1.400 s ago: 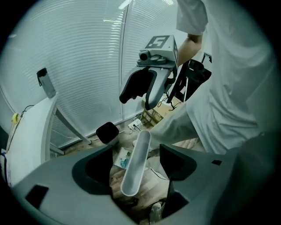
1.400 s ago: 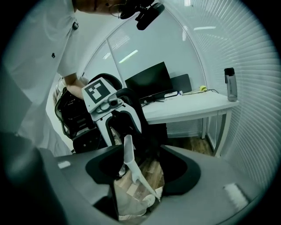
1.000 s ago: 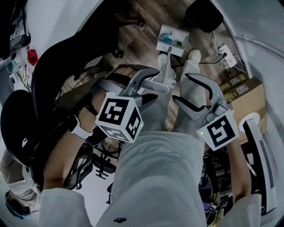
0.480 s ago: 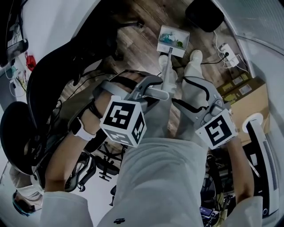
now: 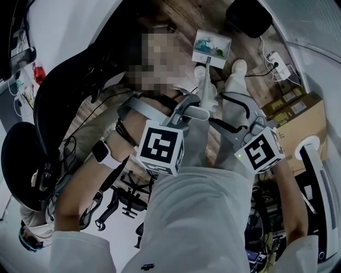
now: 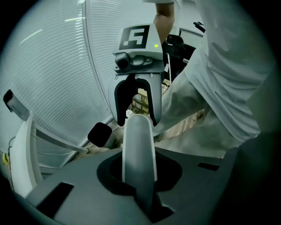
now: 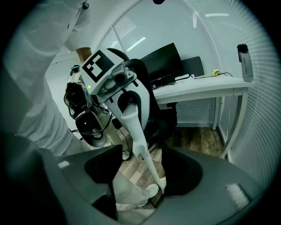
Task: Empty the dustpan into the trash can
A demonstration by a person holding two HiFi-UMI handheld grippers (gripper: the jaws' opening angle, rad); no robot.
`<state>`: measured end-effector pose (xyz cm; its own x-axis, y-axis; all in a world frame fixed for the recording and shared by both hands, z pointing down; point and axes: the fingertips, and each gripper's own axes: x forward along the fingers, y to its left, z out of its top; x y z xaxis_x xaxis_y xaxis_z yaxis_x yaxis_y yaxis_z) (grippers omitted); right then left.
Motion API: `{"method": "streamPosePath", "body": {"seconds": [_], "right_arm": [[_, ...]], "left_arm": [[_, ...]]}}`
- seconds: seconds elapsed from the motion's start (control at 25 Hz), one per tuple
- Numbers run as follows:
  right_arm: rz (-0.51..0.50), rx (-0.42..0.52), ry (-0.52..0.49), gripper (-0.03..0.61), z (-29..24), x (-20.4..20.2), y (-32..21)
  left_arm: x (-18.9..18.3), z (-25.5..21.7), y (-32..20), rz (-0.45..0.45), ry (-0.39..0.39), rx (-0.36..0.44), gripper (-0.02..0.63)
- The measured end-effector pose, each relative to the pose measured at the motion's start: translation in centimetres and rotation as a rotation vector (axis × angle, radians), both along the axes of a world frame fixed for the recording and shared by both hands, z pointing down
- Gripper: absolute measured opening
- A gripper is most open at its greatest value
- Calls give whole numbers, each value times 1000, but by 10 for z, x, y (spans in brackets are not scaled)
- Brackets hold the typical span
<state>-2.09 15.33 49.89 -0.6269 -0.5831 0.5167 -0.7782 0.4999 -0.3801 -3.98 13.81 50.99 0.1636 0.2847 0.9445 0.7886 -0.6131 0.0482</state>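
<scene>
Left gripper (image 5: 198,111): jaws clamped on the dustpan handle (image 5: 204,85). Right gripper (image 6: 137,115): jaws spread apart. Both forearms, left (image 5: 80,186) and right (image 5: 290,197), reach forward and down, with the grippers near each other.

To your left stands a black office chair (image 5: 69,74). On your right a cardboard box (image 5: 303,120) sits on the wood floor (image 5: 181,13), near a white power strip (image 5: 278,66). Your desk (image 7: 197,88) carries a monitor (image 7: 164,63) and a bottle (image 7: 244,56).
</scene>
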Motion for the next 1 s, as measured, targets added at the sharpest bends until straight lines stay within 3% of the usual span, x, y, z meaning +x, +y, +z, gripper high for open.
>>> {"method": "streamPosePath", "body": {"seconds": [0.48,0.68,0.76,1.0], "right_arm": [[-2,-12,77,276,31,-2,-9],[-104,13,154,272,51,-16,-11],[-131,17,165,243,56,-20,-11],[-166,13,192,217,77,-31,-13]], "left_arm": [[-2,0,2,-2,-46,-17,32],[-3,0,-1,1,-45,-7,31],[-3,0,2,-1,-35,-6,29],[-10,-6,10,-34,-68,-65,29]]}}
